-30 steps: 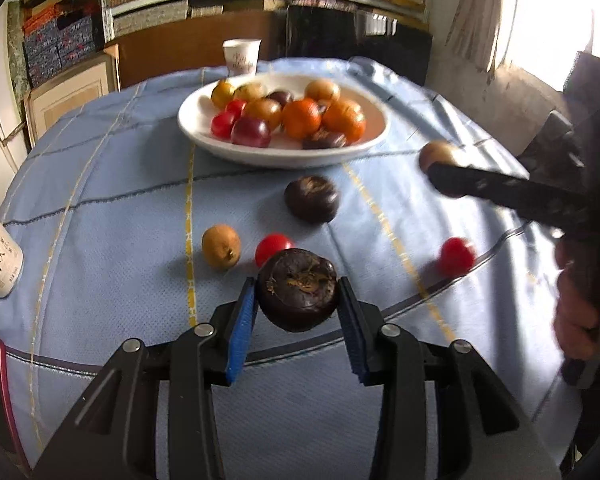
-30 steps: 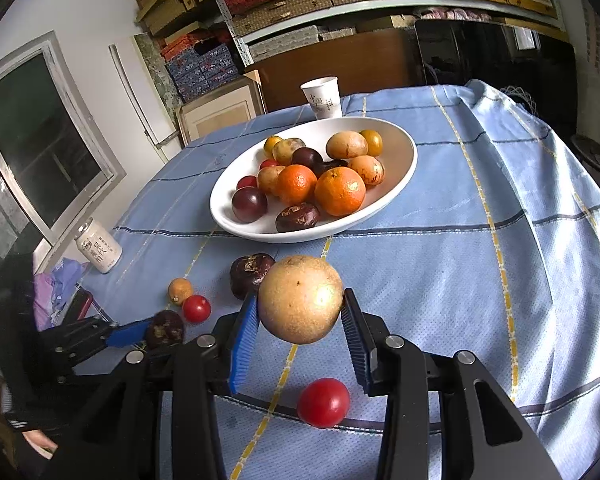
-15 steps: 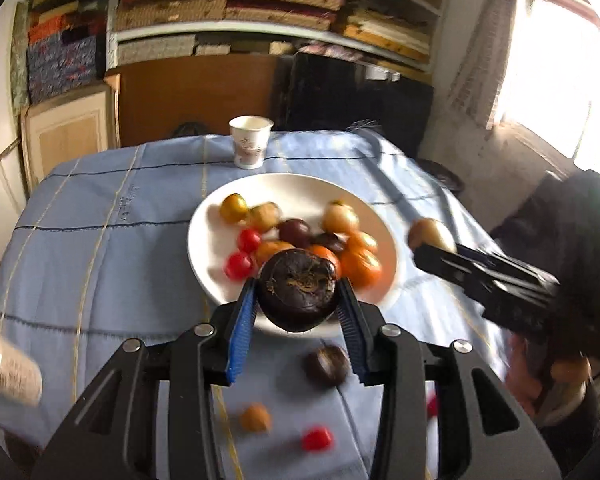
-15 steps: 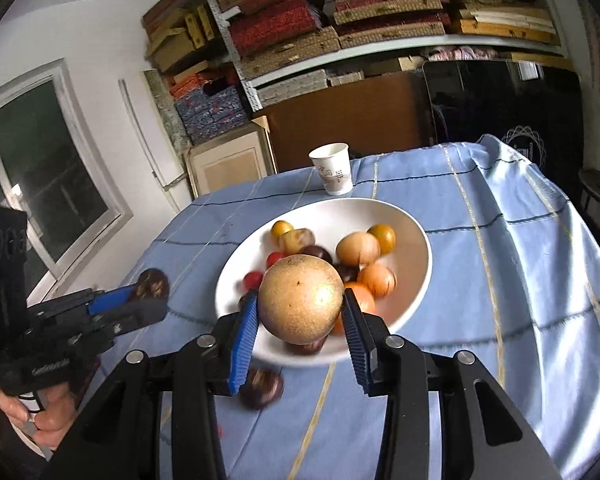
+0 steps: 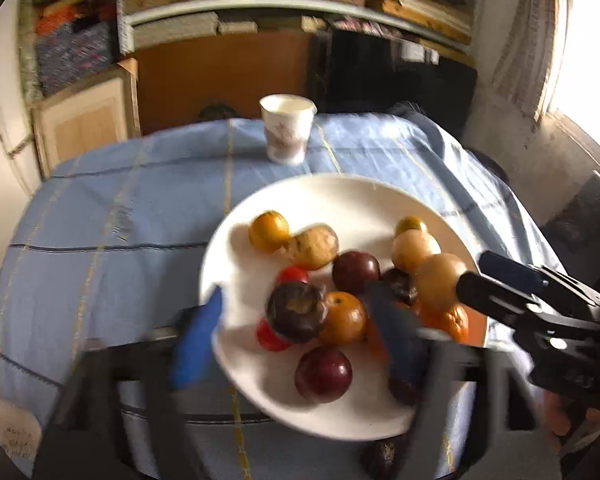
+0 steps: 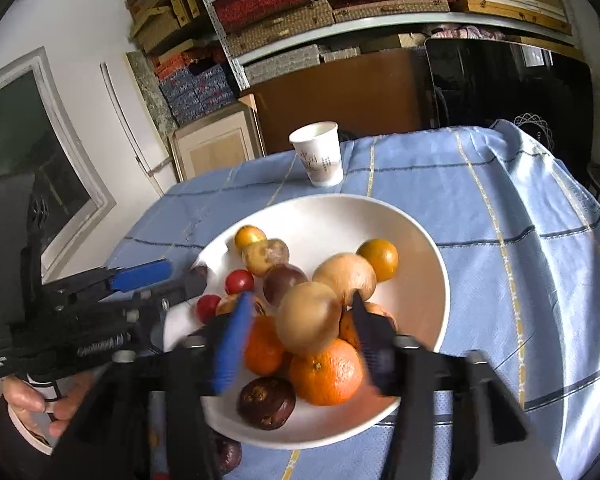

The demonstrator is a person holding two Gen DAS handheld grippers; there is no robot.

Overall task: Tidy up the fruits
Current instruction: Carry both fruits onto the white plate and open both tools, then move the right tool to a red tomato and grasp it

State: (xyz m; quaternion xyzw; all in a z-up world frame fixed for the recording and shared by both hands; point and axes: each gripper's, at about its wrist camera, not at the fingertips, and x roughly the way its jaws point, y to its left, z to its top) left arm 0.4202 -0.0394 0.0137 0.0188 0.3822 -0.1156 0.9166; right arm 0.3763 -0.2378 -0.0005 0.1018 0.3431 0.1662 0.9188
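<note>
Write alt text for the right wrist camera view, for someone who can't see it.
The right gripper hangs open over a white bowl of mixed fruit, a tan round fruit between its spread fingers. The bowl sits on a blue tablecloth with a paper cup behind it. The left gripper reaches in from the left.

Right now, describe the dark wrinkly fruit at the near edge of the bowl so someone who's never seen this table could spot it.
On the blue checked tablecloth sits a wide white bowl of fruit. At the bowl's near rim, just left of the large orange, lies the dark fruit. It is the only blackish-brown, rough-skinned one there; its neighbours are smooth and orange or tan.
</note>
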